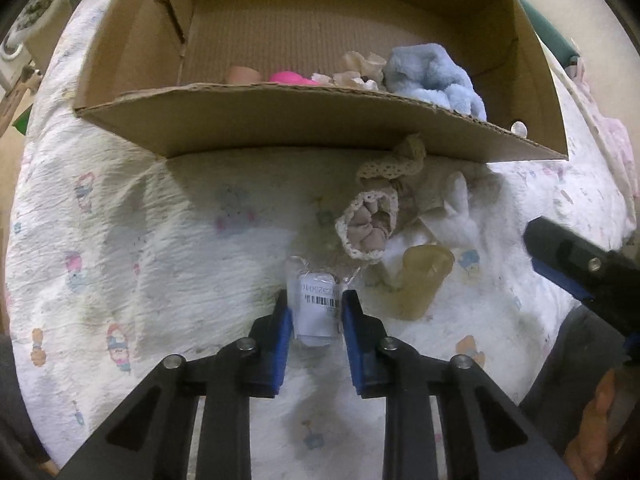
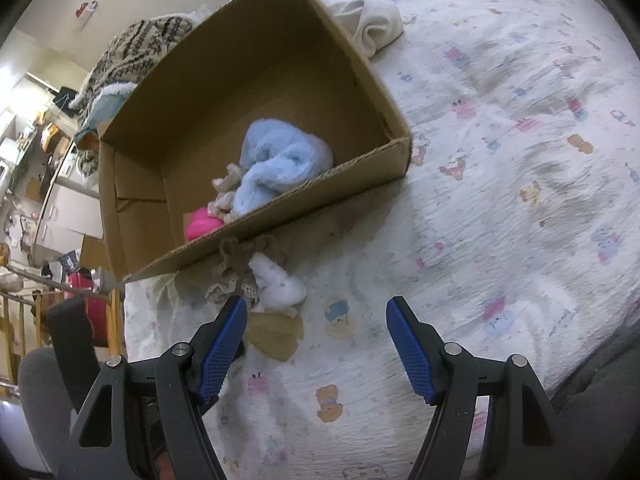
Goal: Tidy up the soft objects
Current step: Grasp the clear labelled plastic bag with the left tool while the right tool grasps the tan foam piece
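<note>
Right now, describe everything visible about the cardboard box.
The cardboard box is plain brown corrugated board, open-topped, resting on the printed bedsheet. Its near wall has a rough, torn-looking top edge. Inside, bunched against that wall, lie a fluffy blue cloth, a beige frilly piece and something pink. A lace-trimmed item lies outside, touching the near wall.

The near wall of the cardboard box [image 1: 320, 120] hides the lower parts of the things inside: a pink item [image 1: 286, 77], a peach one [image 1: 242, 75] and a blue fluffy cloth [image 1: 432, 76]. A lace-trimmed cloth [image 1: 394, 160] disappears under the box's near edge. The barcode label [image 1: 320, 300] on the clear packet is partly covered by the blue pads, its print unreadable. The right gripper [image 1: 580, 268] is cut off at the right edge.
</note>
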A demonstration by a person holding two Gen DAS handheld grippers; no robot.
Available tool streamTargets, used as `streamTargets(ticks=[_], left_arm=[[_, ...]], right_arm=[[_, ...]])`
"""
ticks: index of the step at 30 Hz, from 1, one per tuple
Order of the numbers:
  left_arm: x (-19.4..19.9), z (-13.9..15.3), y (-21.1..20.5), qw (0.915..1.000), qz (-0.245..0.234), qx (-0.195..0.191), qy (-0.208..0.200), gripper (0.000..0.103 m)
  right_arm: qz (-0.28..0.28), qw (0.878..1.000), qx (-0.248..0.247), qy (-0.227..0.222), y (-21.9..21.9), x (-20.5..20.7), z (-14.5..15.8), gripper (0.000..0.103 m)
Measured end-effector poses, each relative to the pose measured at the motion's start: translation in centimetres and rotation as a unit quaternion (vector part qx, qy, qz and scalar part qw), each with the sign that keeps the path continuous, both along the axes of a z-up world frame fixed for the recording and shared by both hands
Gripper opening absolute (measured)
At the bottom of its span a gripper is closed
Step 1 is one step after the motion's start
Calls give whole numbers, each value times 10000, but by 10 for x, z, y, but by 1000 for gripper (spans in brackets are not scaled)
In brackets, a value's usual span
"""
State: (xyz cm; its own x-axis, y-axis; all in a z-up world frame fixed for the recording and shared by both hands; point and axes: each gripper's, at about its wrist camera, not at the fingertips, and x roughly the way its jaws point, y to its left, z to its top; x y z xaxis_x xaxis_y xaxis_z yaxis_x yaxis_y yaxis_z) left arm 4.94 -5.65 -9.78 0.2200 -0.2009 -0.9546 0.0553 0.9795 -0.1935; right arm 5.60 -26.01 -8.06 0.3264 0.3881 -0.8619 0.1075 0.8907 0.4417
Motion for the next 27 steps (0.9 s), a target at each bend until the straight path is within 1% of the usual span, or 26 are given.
streamTargets(ticks=[6, 10, 12, 13, 14, 16, 17, 19, 20, 21, 23, 24, 25, 27], left_arm=[[-11, 12, 20, 9996, 284, 50, 32, 21], [-18, 28, 33, 9987, 432, 193, -185, 21], [-20, 33, 41, 9978, 553, 227, -268, 21], [-20, 35, 43, 9975, 611, 219, -296, 21], [-20, 37, 48, 9972, 661, 180, -298, 21], [-20, 40, 55, 9966, 751, 139, -300, 21], [-20, 40, 57, 9963, 790, 143, -314, 21], [-18, 42, 61, 9959, 846, 78, -308, 21], [-19, 43, 63, 9958, 865, 50, -307, 21], [-19, 44, 65, 9957, 874, 44, -314, 21], [-19, 45, 65, 9956, 873, 52, -341, 21], [-17, 43, 61, 9956, 862, 55, -350, 21], [-15, 43, 58, 9957, 847, 60, -360, 21], [-16, 43, 56, 9958, 822, 96, -398, 21]], right_arm=[[636, 9976, -211, 145, 30, -1, -9, 76], [1138, 9922, -470, 213, 56, -1, -18, 76], [1279, 9896, -621, 195, 65, 0, -22, 76], [1293, 9892, -671, 167, 68, 1, -23, 71], [1297, 9890, -692, 162, 71, 2, -24, 68], [1331, 9883, -722, 180, 75, 3, -27, 58], [1352, 9875, -788, 192, 77, 3, -28, 56], [1367, 9867, -853, 201, 78, 3, -30, 47], [1375, 9868, -833, 198, 78, 3, -30, 44], [1386, 9870, -792, 196, 78, 4, -30, 35], [1401, 9874, -720, 153, 79, 4, -28, 28], [1418, 9873, -702, 133, 79, 3, -26, 19], [1439, 9873, -654, 126, 78, 3, -26, 15], [1438, 9879, -568, 95, 75, 0, -22, 11]])
